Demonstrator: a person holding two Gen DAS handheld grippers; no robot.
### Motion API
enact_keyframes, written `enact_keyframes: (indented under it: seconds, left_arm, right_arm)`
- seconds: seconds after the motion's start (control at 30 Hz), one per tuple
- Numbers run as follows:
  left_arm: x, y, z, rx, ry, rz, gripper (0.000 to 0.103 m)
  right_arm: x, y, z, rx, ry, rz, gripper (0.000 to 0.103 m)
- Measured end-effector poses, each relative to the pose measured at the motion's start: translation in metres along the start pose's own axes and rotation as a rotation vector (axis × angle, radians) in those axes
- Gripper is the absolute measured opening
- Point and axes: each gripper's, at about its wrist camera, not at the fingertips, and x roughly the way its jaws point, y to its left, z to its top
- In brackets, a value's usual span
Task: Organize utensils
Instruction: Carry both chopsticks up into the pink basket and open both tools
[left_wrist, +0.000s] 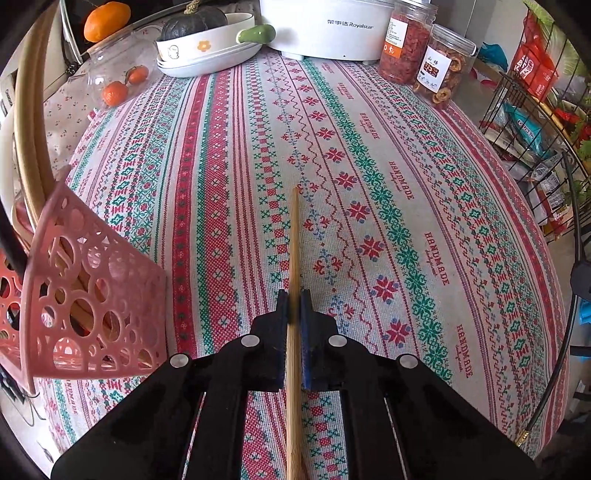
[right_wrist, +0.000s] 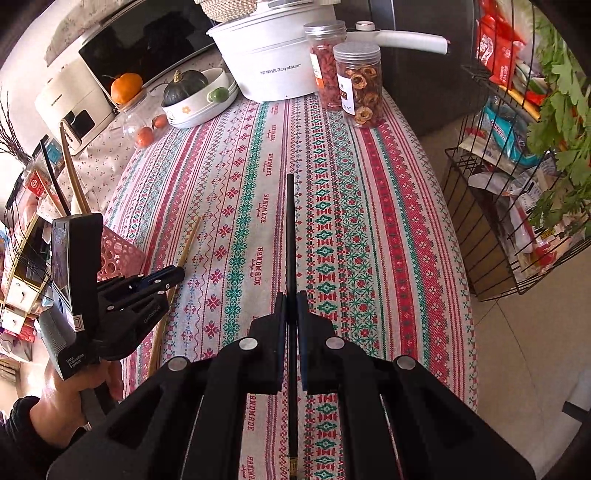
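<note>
My left gripper (left_wrist: 294, 299) is shut on a light wooden chopstick (left_wrist: 294, 240) that points forward over the patterned tablecloth (left_wrist: 369, 166). A pink perforated utensil basket (left_wrist: 92, 295) stands to its left with several chopsticks (left_wrist: 29, 122) in it. My right gripper (right_wrist: 291, 299) is shut on a black chopstick (right_wrist: 291, 229) that points forward above the cloth. In the right wrist view the left gripper (right_wrist: 177, 275) holds the wooden chopstick (right_wrist: 184, 254) beside the pink basket (right_wrist: 118, 254) at the left.
At the table's far end stand a white Royalstar cooker (left_wrist: 332, 26), two jars of dried fruit (left_wrist: 439, 66), stacked white dishes with a dark squash (left_wrist: 199, 40), and a glass jar with oranges (left_wrist: 118, 77). A wire rack of packets (right_wrist: 517, 184) stands to the right.
</note>
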Motion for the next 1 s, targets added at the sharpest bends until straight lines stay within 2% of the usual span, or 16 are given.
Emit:
enact_keyframes:
  seconds: [0.2,0.37,0.57,0.63,0.73,0.9,1.0]
  left_arm:
    - [-0.065,0.001,-0.024,0.069,-0.116,-0.108,0.006]
    - [-0.130,0.015,-0.043,0.120,-0.239,-0.155,0.006]
    - [-0.185,0.047,-0.054,0.102,-0.384,-0.198,0.006]
    - [-0.199,0.058,-0.059,0.091,-0.453,-0.206,0.006]
    - [-0.219,0.070,-0.063,0.058,-0.515,-0.243,0.006]
    - [-0.256,0.088,-0.063,0.049,-0.707,-0.206,0.006]
    - [-0.266,0.103,-0.058,0.025,-0.791,-0.174,0.006]
  right_arm:
    - [-0.020,0.017,-0.008,0.001,-0.057,-0.009,0.006]
    - [-0.037,0.043,-0.016,-0.031,-0.137,-0.019,0.006]
    - [-0.064,0.077,-0.022,-0.076,-0.253,-0.019,0.006]
    - [-0.077,0.087,-0.023,-0.085,-0.305,-0.006,0.006]
    - [-0.097,0.097,-0.022,-0.092,-0.370,0.033,0.006]
    - [-0.124,0.113,-0.012,-0.094,-0.460,0.082,0.006]
    - [-0.131,0.124,-0.007,-0.104,-0.484,0.105,0.006]
